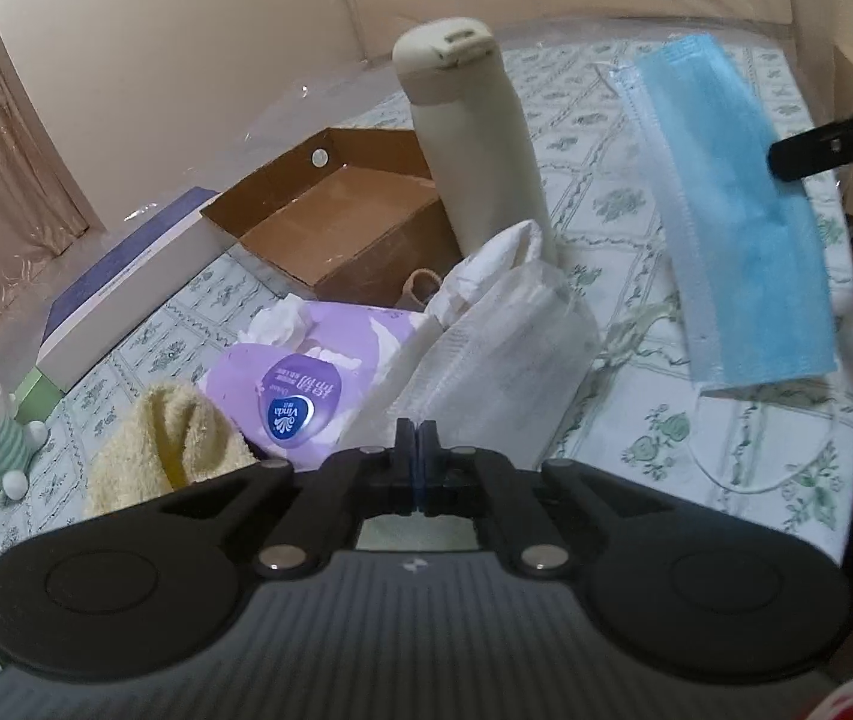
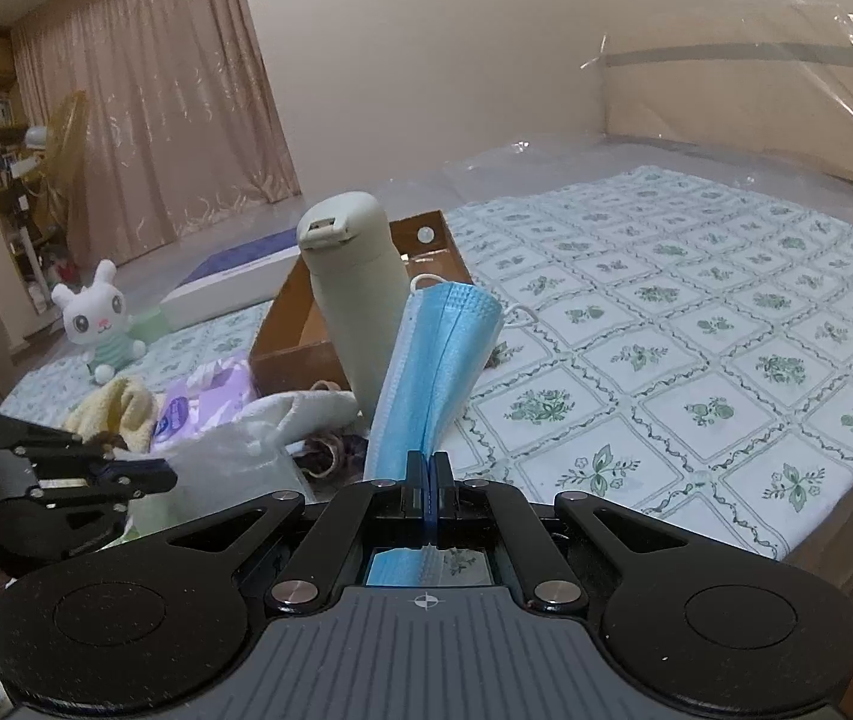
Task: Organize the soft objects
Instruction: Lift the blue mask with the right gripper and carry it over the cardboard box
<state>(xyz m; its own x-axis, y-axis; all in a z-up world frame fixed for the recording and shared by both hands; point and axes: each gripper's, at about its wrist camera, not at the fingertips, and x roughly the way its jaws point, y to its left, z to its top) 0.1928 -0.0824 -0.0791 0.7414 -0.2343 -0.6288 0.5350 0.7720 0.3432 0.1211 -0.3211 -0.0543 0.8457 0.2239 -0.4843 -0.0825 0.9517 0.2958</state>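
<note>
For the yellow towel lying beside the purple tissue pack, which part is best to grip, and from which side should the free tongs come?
Probably grip the raised fold on top of the yellow towel, coming from above on its open side, away from the tissue pack. The towel lies bunched with a ridge standing up, which thin tongs can pinch. The left tongs are shut and empty, so they must open first.

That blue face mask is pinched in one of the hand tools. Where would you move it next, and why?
Probably carry the blue mask over the open cardboard box behind the bottle and let go there. The right tool is shut on it, it hangs clear of the bed, and the box looks empty. The left tool is shut with nothing in it.
</note>
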